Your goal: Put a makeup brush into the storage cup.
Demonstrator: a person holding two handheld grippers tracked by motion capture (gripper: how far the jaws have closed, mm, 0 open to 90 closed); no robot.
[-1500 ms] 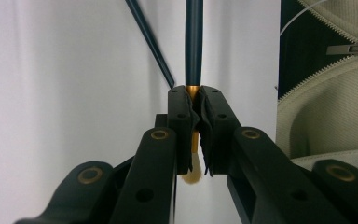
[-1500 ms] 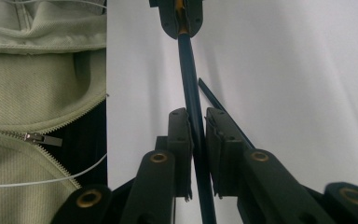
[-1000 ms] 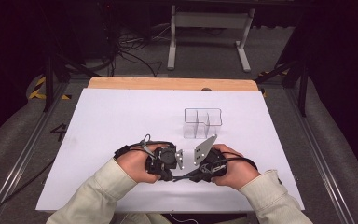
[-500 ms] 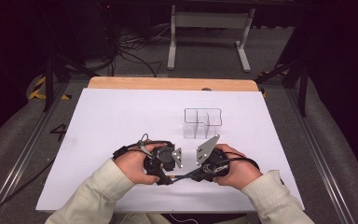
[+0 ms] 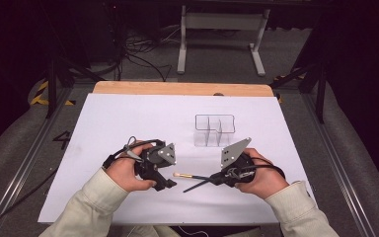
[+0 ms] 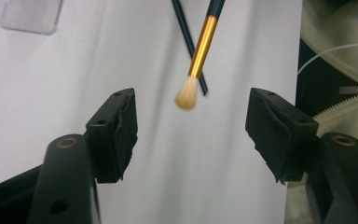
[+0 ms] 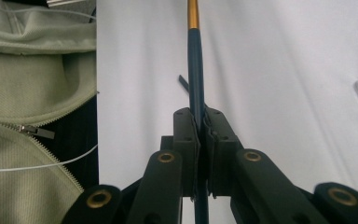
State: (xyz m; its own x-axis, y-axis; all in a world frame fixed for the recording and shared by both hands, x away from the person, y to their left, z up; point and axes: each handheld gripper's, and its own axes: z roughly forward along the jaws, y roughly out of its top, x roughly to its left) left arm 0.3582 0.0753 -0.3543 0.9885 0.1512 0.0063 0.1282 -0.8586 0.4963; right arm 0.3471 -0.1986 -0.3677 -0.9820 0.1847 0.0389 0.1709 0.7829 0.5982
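The right tongs (image 7: 200, 126) held the brush (image 6: 200, 51) tight by its dark handle — the left tongs (image 6: 191, 126) had just been opening, nothing between them.

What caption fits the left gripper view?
Open left tongs facing a brush tip above the white table.

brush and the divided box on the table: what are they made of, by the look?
Brush: dark glossy handle, likely lacquered wood or plastic; gold ferrule with a metallic sheen, probably metal; pale, soft, fluffy bristles, fibre type unclear. Divided box: see-through walls and partitions with bright edges, likely clear acrylic or similar hard plastic.
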